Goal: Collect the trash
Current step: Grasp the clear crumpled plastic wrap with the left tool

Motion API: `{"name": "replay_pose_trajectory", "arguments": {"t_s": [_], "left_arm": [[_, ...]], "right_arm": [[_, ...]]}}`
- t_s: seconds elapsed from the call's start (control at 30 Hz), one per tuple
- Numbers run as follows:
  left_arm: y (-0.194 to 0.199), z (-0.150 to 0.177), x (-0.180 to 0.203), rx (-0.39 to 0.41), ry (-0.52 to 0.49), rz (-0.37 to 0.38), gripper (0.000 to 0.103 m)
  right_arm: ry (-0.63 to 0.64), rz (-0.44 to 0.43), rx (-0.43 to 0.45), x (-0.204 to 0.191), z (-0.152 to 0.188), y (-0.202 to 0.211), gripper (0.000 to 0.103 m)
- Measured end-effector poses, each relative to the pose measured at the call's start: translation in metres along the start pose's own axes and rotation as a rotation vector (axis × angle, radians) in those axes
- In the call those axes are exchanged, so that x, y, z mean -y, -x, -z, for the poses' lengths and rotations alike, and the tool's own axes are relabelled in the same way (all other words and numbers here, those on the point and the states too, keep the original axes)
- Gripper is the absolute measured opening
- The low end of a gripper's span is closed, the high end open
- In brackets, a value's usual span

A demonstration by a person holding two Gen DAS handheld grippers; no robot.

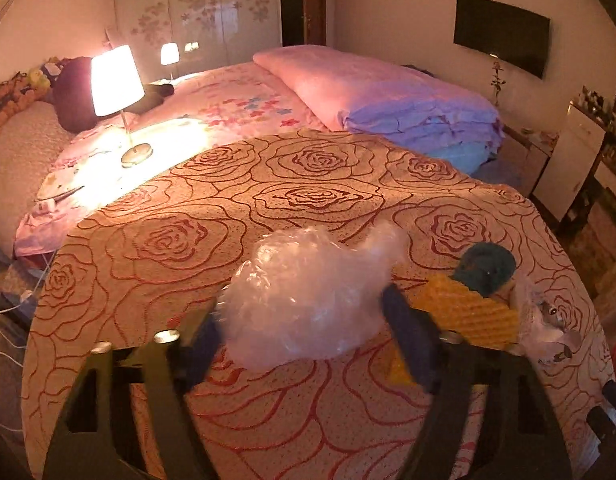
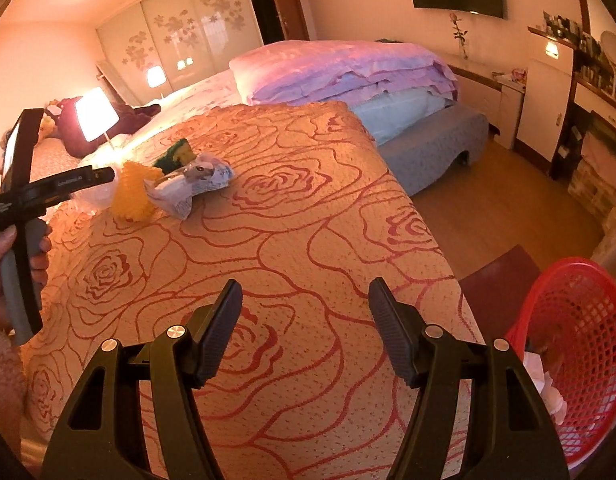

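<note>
A crumpled clear plastic bag (image 1: pixel 308 292) lies on the rose-patterned bedspread (image 1: pixel 228 208) and fills the gap between the pads of my left gripper (image 1: pixel 302 300), which touch both of its sides. To its right sit a yellow ridged piece (image 1: pixel 467 312), a teal wad (image 1: pixel 485 266) and a printed white wrapper (image 1: pixel 547 320). The right wrist view shows the same pile: yellow piece (image 2: pixel 132 192), wrapper (image 2: pixel 196 184). My right gripper (image 2: pixel 306 284) hangs open over bare bedspread, nothing between its fingers. A red mesh basket (image 2: pixel 579 320) with white paper inside stands on the floor to its right.
A lit table lamp (image 1: pixel 116 84) stands on the bed at the left. Folded pink and purple quilts (image 1: pixel 387 96) are stacked behind the bedspread. A hand (image 2: pixel 4 248) holds the left tool. Wooden floor (image 2: pixel 487 200) and a white cabinet (image 2: pixel 543 108) lie to the right.
</note>
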State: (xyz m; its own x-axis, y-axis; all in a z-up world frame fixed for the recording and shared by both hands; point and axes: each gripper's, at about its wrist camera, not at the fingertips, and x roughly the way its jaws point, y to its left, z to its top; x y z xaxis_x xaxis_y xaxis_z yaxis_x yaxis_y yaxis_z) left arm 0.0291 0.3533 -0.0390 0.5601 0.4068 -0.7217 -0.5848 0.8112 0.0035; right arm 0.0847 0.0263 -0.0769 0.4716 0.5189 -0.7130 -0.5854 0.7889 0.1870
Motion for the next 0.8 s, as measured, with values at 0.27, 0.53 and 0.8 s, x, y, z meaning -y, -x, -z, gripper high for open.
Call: {"name": "replay_pose_trajectory", "arguments": {"t_s": [0.27, 0.53, 0.8], "left_arm": [[0.007, 0.001, -0.003, 0.005, 0.016, 0.021, 0.048], [0.049, 0.04, -0.004, 0.034, 0.025, 0.002, 0.048], [0.084, 0.088, 0.008, 0.06, 0.027, -0.013, 0.048]], "right_arm": [[0.01, 0.005, 0.009, -0.002, 0.002, 0.0, 0.068], [0.03, 0.02, 0.025, -0.004, 0.005, 0.001, 0.069], [0.032, 0.028, 0.01, -0.008, 0.004, 0.0, 0.071]]}}
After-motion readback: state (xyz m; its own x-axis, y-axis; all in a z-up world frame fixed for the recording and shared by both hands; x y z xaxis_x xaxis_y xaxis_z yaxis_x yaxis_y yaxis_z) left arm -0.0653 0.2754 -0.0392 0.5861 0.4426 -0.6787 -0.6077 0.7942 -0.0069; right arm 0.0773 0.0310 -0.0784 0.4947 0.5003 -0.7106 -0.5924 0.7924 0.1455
